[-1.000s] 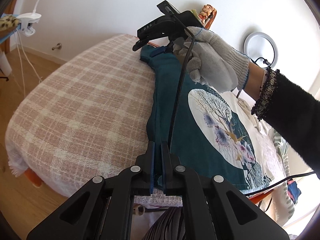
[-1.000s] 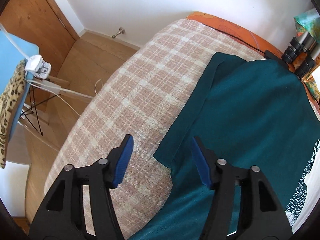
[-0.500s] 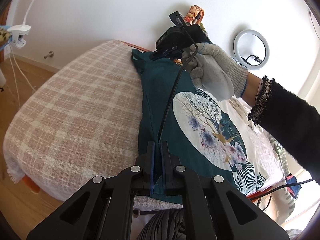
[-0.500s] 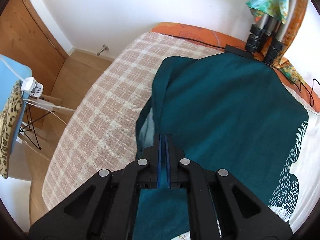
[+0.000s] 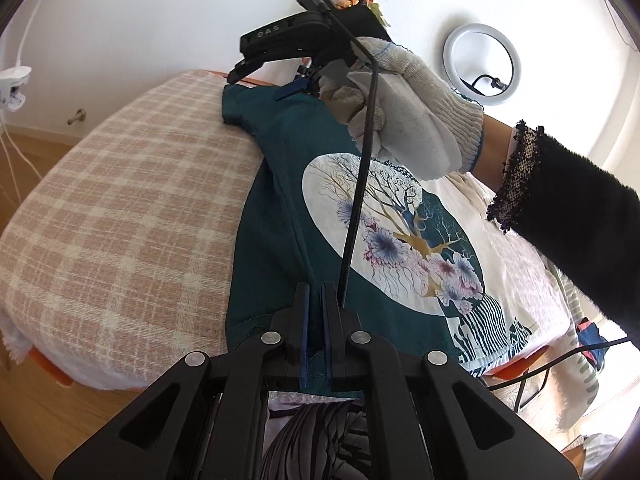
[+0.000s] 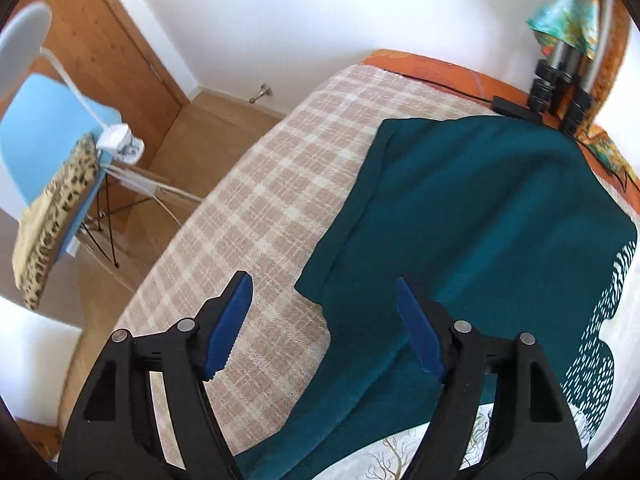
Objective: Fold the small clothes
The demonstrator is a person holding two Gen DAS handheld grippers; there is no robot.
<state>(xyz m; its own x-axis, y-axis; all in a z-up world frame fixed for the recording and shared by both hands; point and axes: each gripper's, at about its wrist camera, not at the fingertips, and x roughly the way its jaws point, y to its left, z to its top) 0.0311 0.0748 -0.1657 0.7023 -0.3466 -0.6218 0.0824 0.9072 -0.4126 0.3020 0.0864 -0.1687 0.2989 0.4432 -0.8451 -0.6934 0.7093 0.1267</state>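
We see a checked blanket [image 5: 120,216] at 9 o'clock over the bed, then a teal shirt [image 5: 272,240] laid flat on it just right of centre, its white tree-and-flower print [image 5: 392,240] facing up at 3 o'clock. Our left gripper [image 5: 314,300] at 6 o'clock is clamped tight on the shirt's bottom hem, cloth pinched between the blue pads. At 12 o'clock the right gripper [image 5: 296,84], held in a gloved hand [image 5: 404,112], sits over the shirt's top edge. A ring lamp [image 5: 482,64] stands at 2 o'clock by the wall. In the right wrist view, a blue chair [image 6: 44,120] is at 9 o'clock; the right gripper [image 6: 324,320] has its jaws opening, wide apart, pads touching nothing, the shirt's [image 6: 480,220] folded sleeve edge lying below the gap.
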